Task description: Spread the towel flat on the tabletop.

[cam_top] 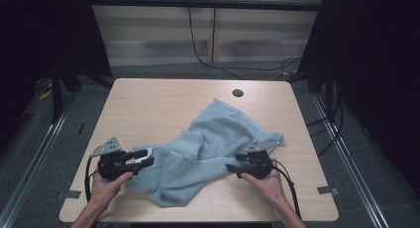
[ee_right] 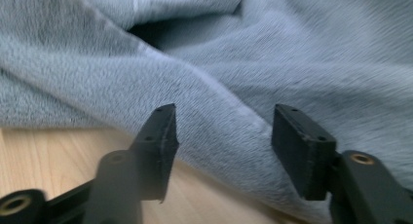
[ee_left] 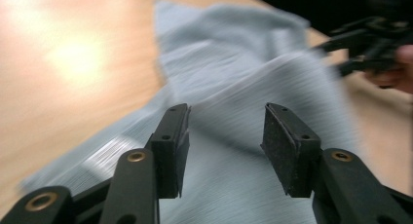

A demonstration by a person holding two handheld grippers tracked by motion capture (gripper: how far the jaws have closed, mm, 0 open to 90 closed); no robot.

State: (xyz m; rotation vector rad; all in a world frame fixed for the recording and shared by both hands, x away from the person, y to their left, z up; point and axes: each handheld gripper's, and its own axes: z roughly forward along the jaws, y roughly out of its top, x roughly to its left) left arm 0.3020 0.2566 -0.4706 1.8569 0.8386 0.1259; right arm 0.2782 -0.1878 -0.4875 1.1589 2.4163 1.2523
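Note:
A crumpled light blue towel (cam_top: 208,148) lies across the middle and front of the wooden table (cam_top: 148,104). My left gripper (cam_top: 145,158) is at the towel's left edge, open, its jaws pointing right over the cloth (ee_left: 234,136). On the towel's right side my right gripper (cam_top: 236,162) is also open and points left. Its jaws hover just over a thick fold of the towel (ee_right: 219,87), with nothing held between them. In the left gripper view the right gripper (ee_left: 370,44) appears far off at the upper right, held by a hand.
A round cable hole (cam_top: 237,93) sits near the table's far edge. Black cables (cam_top: 198,44) hang behind the table. Bare wood lies at the table's back left. Dark frame posts stand at both sides.

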